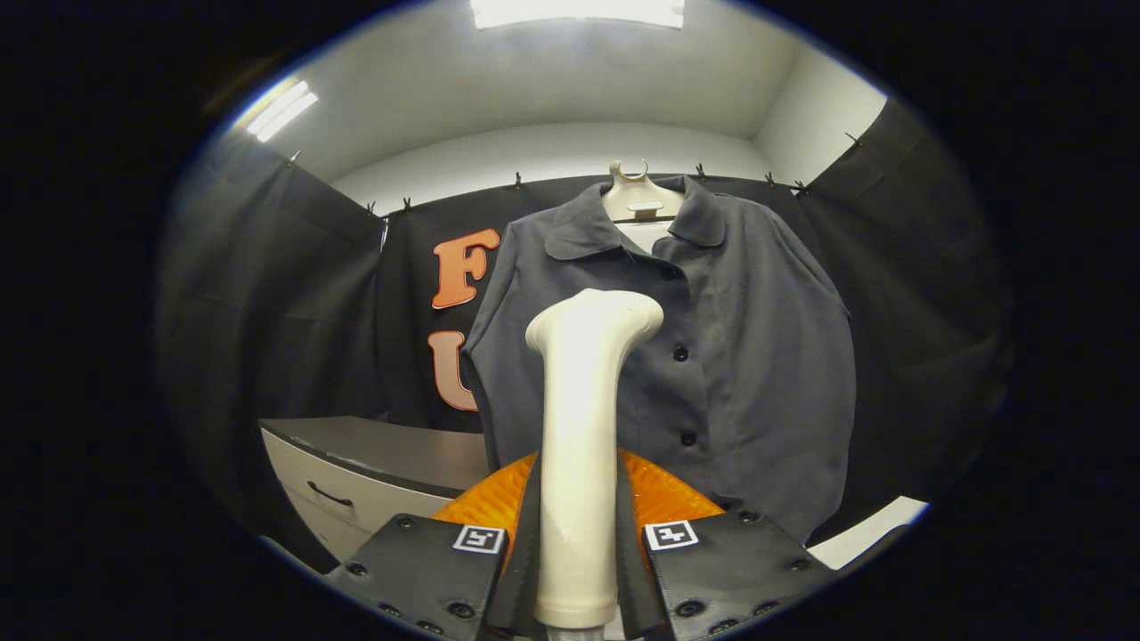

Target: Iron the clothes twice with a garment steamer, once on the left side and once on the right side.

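The steamer (583, 427) standing between the jaws hides part of the shirt (730, 356) front beyond them, its own base is cut off below, and the counter (383, 454) is only partly seen.

Steamer upright before the hanging shirt

The cream garment steamer (583, 445) stands upright, its handle clamped between the claw (577, 570) fingers, its angled head near the shirt's front. The dark grey buttoned shirt (712, 356) hangs beyond on a hanger (639, 200), collar open.

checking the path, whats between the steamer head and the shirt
In the gripper view nothing lies between the steamer, clamped by the gripper, and the hanging shirt beyond it.
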{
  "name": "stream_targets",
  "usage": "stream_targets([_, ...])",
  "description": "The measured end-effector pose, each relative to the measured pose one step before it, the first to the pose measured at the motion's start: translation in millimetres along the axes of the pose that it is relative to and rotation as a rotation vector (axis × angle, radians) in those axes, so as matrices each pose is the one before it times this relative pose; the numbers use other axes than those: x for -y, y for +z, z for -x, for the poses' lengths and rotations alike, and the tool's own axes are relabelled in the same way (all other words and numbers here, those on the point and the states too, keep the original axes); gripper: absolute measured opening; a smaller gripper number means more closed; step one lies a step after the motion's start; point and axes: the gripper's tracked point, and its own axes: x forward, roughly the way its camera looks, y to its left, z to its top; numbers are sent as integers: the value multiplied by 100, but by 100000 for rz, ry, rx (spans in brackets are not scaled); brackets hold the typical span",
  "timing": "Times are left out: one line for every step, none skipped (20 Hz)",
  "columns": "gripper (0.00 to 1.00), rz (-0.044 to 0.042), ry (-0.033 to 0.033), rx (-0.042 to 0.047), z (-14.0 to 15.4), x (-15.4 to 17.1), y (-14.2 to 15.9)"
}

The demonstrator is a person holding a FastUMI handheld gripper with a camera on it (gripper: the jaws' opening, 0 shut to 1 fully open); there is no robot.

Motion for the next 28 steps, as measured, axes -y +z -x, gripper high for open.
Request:
stream_targets([43,91,-246,-874,251,1,-412])
stream_targets([43,-147,-281,-917,212,-18,-411])
stream_targets([43,-487,-249,-1041,129,0,-427])
stream_targets([43,-637,-275,-870,159,-10,-411])
stream_targets([43,-482,-387,-822,215,-15,-441])
stream_targets([43,-320,-427,-756,235,-5,-429])
stream_targets([43,-156,-298,-628,182,23,-347])
stream_targets([43,6,-155,-578,220,-35,-367])
stream_targets([43,71,-214,-578,287,-7,-344])
stream_targets([43,87,-143,-517,133,-26,-347])
stream_targets([43,136,18,-590,279,-161,-371])
stream_targets([43,104,-3,-773,227,-115,-371])
stream_targets([43,-1,81,-765,222,-144,-406])
stream_targets([43,-116,161,-649,337,-152,-430])
stream_targets([43,-76,271,-852,272,-168,-483])
stream_targets([43,-44,295,-874,329,-199,-419])
stream_targets([43,-54,248,-822,265,-229,-502])
stream_targets([43,-18,176,-849,233,-103,-572])
stream_targets([43,-34,164,-1034,280,-148,-521])
stream_targets([43,-133,197,-1142,46,-70,-497])
stream_targets([43,-215,141,-1179,130,-36,-599])
stream_targets([43,-254,22,-1341,221,34,-751])
stream_targets([43,-259,-122,-1558,89,71,-831])
stream_targets([43,-332,-198,-2035,158,98,-936])
stream_targets([43,-679,-261,-2005,178,176,-910])
stream_targets([43,-853,-377,-1993,201,178,-899])
stream_targets([43,-851,-339,-1477,295,43,-765])
stream_targets([43,-510,-239,-1220,355,82,-703])
